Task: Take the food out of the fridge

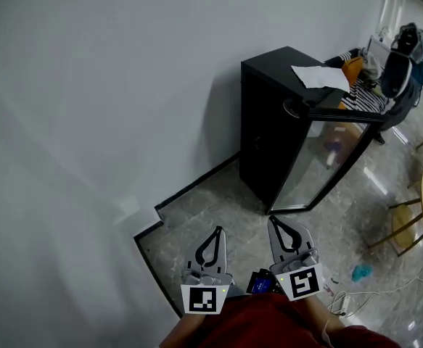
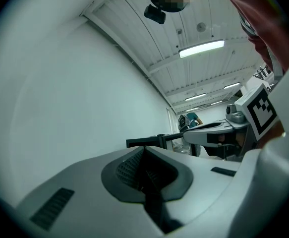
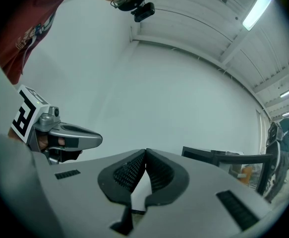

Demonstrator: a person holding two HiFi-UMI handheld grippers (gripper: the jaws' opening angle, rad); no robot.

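A small black fridge (image 1: 269, 122) with a glass door (image 1: 320, 158) stands against the white wall, ahead and to the right of me. Through the glass I make out a pale bottle-like item (image 1: 332, 151); the rest inside is unclear. The door looks closed. My left gripper (image 1: 219, 230) and right gripper (image 1: 273, 221) are side by side above the floor, well short of the fridge, both shut and empty. In the left gripper view the jaws (image 2: 144, 148) meet at the tips, with the fridge (image 2: 149, 142) far off. The right gripper's jaws (image 3: 145, 151) also meet, fridge (image 3: 218, 157) to the right.
A white sheet of paper (image 1: 320, 77) lies on the fridge top. A person with a backpack (image 1: 407, 49) stands behind the fridge at the right. A wooden chair (image 1: 407, 223) and a cable (image 1: 371, 296) are on the marble floor at the right. White wall fills the left.
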